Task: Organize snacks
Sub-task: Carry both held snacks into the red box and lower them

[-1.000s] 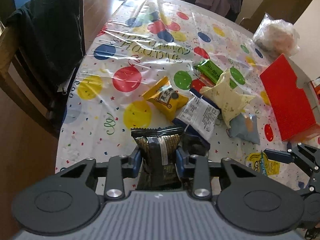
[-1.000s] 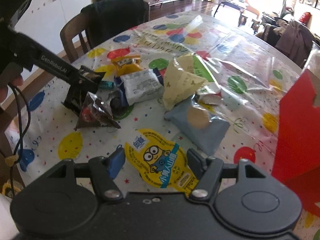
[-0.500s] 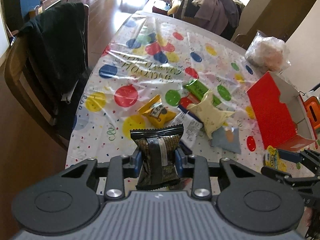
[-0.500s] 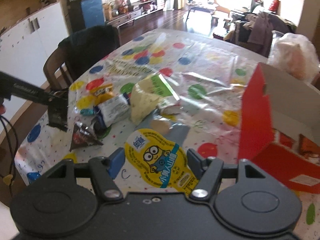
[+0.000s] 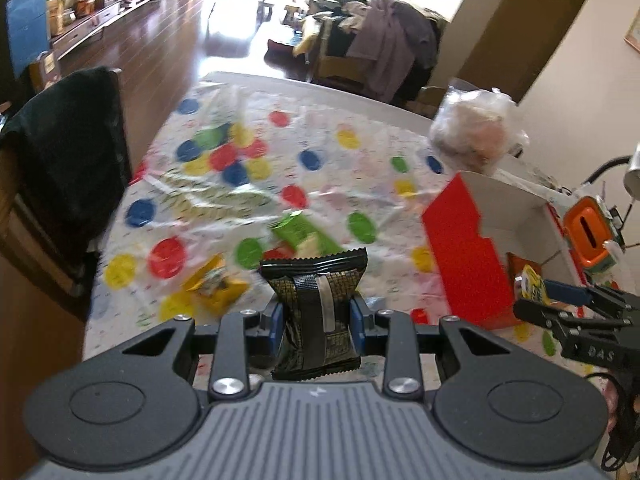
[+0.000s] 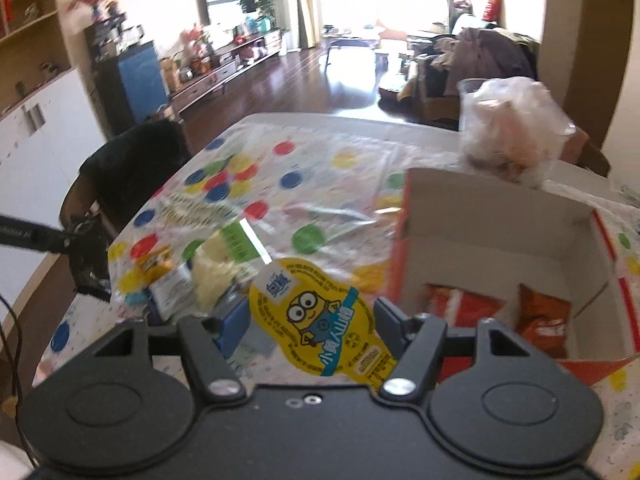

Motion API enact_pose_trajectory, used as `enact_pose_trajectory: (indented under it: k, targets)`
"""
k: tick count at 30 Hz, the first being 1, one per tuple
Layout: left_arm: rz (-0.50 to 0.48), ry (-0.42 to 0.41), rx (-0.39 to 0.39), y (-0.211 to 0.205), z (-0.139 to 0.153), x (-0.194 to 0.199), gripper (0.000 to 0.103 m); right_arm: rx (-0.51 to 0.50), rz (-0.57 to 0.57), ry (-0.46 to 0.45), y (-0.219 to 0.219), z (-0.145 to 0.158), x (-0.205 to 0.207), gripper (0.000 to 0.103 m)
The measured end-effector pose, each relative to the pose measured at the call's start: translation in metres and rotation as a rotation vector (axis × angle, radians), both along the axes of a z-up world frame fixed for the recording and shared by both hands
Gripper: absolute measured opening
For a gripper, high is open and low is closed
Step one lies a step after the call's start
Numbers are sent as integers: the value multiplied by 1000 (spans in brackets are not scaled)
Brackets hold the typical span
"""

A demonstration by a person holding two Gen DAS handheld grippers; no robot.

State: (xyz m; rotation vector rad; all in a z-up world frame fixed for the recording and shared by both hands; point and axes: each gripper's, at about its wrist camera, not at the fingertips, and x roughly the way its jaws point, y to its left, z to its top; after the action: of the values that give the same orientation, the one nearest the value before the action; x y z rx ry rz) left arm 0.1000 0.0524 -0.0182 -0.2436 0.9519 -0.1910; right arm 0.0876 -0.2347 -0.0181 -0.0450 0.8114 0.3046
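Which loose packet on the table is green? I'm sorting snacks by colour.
The flat green packet lying mid-table, beyond the cream packet; the other loose one nearby, the yellow packet, sits to its left.

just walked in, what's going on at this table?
A person is sorting snacks with a handheld gripper in each hand. The left gripper is clamped on a black-and-gold snack packet; the right gripper is clamped on a yellow cartoon snack pouch. Both are held above the polka-dot tablecloth, near the open red box, which already holds a few orange packets. More snacks, including a green packet and a yellow one, lie loose on the cloth.
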Motion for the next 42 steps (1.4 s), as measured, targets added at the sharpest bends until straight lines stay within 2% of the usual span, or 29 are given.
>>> enact_pose_trajectory:
  k: [11, 24, 32, 42]
  targets:
    - [-137, -15, 1, -116, 16, 45, 32, 0, -81, -17, -79, 9, 33, 67]
    - [-266, 17, 14, -240, 14, 93, 32, -28, -136, 26, -166, -11, 73, 67]
    - [-317, 103, 75, -294, -17, 119, 32, -48, -153, 102, -197, -41, 103, 67]
    - [-351, 189, 178, -325, -62, 134, 32, -84, -84, 172, -190, -70, 117, 67]
